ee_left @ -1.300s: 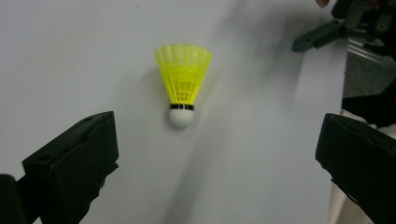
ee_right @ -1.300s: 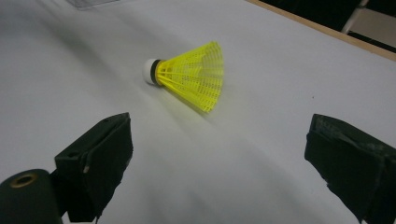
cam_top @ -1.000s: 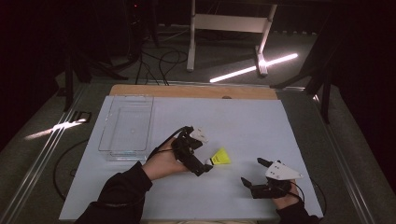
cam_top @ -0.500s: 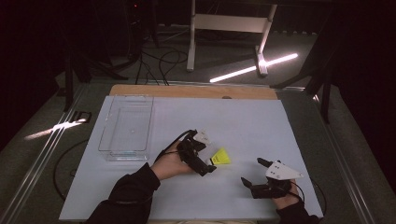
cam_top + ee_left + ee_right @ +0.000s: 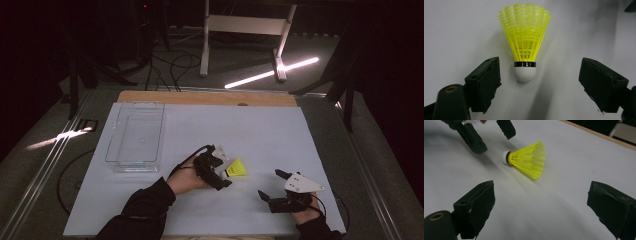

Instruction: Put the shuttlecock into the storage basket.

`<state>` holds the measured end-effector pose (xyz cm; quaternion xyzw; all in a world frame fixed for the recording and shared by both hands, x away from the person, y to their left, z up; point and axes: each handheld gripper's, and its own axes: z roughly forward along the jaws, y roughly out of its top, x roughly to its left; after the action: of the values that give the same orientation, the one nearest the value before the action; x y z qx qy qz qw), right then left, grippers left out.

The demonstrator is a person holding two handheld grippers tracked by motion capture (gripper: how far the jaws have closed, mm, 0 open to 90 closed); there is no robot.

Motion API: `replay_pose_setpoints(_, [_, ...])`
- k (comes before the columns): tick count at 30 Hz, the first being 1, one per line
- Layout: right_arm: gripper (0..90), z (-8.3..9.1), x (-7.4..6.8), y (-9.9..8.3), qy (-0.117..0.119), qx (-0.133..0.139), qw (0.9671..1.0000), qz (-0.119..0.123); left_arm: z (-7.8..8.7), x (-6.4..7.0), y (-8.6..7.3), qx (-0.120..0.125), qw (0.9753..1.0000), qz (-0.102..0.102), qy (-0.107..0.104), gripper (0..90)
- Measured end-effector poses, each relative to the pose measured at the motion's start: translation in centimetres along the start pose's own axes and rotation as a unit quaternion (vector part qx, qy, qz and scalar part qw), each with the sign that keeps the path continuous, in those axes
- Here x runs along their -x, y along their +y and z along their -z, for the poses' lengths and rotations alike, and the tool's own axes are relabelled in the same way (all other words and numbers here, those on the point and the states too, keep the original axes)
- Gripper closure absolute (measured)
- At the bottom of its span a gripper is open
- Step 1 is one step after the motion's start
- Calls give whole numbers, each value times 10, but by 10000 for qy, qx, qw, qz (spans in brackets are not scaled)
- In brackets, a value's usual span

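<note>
A yellow plastic shuttlecock (image 5: 237,168) with a white cork lies on its side on the white table (image 5: 260,130), near the front middle. In the left gripper view its cork (image 5: 525,72) points at the camera. My left gripper (image 5: 222,169) is open, with one jaw on each side of the cork and neither touching it (image 5: 539,64). My right gripper (image 5: 270,184) rests open at the front right, apart from the shuttlecock (image 5: 527,160), with nothing between its jaws (image 5: 541,188). The left gripper (image 5: 492,135) also appears beyond the cork in the right gripper view.
A clear plastic tray (image 5: 134,162) stands empty at the left of the table. A wooden strip (image 5: 205,97) runs along the far edge. Beyond it are a white stand (image 5: 245,25) and cables on the dark floor.
My left gripper has slid a little to the right, closer to the shuttlecock, so its jaws now straddle the cork. The shuttlecock and the right gripper have not moved.
</note>
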<state>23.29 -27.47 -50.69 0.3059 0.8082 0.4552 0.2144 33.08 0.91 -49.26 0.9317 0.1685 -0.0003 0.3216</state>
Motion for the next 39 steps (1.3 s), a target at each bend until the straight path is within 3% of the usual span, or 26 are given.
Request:
replay_pose_setpoints(16, [78, -1, 0, 0, 31, -21, 10000, 7, -17, -5, -2, -227, 9994, 157, 197, 430])
replay_pose_setpoints(21, [78, -1, 0, 0, 36, -39, 10000, 26, -22, -6, -2, -256, 9995, 123, 134, 520])
replay_pose_setpoints(30, [79, -1, 0, 0, 43, -31, 10000, 18, -27, -6, -1, -387, 9991, 113, 162, 570])
replay_pose_setpoints(32, [79, -1, 0, 0, 39, -38, 10000, 20, -28, -7, -1, -438, 9989, 78, 138, 612])
replay_pose_setpoints(33, [79, -1, 0, 0, 40, -39, 10000, 18, -27, -8, -1, -415, 9990, 158, 100, 640])
replay_pose_setpoints(39, [78, -1, 0, 0, 47, -48, 10000, 24, -27, -10, 1, -528, 9985, 112, 44, 653])
